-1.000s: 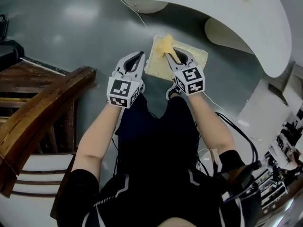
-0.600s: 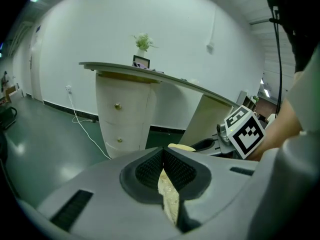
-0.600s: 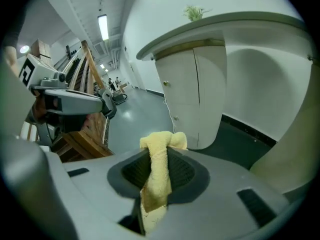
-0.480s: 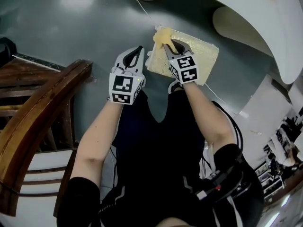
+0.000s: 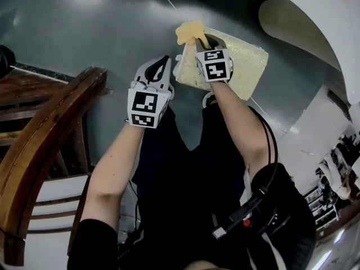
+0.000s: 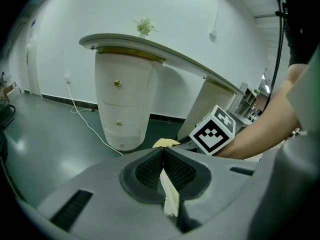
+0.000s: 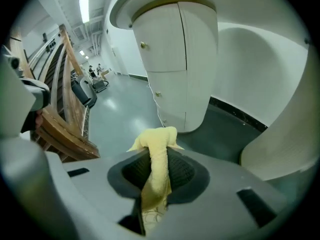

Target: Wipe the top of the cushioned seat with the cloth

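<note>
So, quick update: over the last second our right gripper [image 5: 198, 39] has slid up the head view, dragging the cloth [image 5: 188, 31] from the upper-left patch of the seat [image 5: 247, 66] out to its far-left corner. The yellow wad now hangs partly over the floor [image 5: 84, 32]. The jaws are clenched hard on the cloth, with a fold bunched between the pads. The seat itself sits upper centre-right in the head view. Our left gripper [image 5: 164, 62] has barely budged, parked just beside the seat's left edge with its jaws pressed together. A pale sliver shows in the gap under them, probably the seat seen through it rather than anything held. We reckon this stroke has run out of seat. Only the left strip looks covered, so the next pass needs to come back down and shift right.
</note>
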The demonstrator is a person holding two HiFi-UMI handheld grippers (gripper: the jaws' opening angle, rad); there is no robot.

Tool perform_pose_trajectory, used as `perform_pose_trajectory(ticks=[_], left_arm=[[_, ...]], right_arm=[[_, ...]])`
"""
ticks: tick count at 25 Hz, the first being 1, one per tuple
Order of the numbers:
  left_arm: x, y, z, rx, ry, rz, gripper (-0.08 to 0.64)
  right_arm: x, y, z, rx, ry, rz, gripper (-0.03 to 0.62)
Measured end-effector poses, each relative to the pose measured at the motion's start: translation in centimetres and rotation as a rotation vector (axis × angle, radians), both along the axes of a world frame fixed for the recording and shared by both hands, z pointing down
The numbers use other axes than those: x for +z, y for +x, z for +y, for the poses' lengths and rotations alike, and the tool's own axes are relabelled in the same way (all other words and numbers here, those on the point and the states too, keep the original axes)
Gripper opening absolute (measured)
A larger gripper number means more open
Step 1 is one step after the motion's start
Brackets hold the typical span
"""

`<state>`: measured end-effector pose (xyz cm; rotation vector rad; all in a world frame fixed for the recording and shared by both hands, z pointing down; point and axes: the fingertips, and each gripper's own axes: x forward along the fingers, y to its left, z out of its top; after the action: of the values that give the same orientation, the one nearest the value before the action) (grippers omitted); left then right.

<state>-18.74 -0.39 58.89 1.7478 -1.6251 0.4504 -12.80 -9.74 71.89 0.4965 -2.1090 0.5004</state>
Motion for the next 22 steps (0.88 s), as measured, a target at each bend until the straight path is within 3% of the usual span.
perform_pose_trajectory(ticks=[12,22], left_arm=[[1.2,2.5,-1.2,-0.001,-0.027,0.015,0.005],[2.0,6.5,-2.4,0.026,-0.066,0.012,0.005]], right_arm=[[1.0,1.6,-0.9,0.058,-0.036,0.013,0.078],[1.0,7.5,-3.0,0.118,-0.059,0.015,0.084]])
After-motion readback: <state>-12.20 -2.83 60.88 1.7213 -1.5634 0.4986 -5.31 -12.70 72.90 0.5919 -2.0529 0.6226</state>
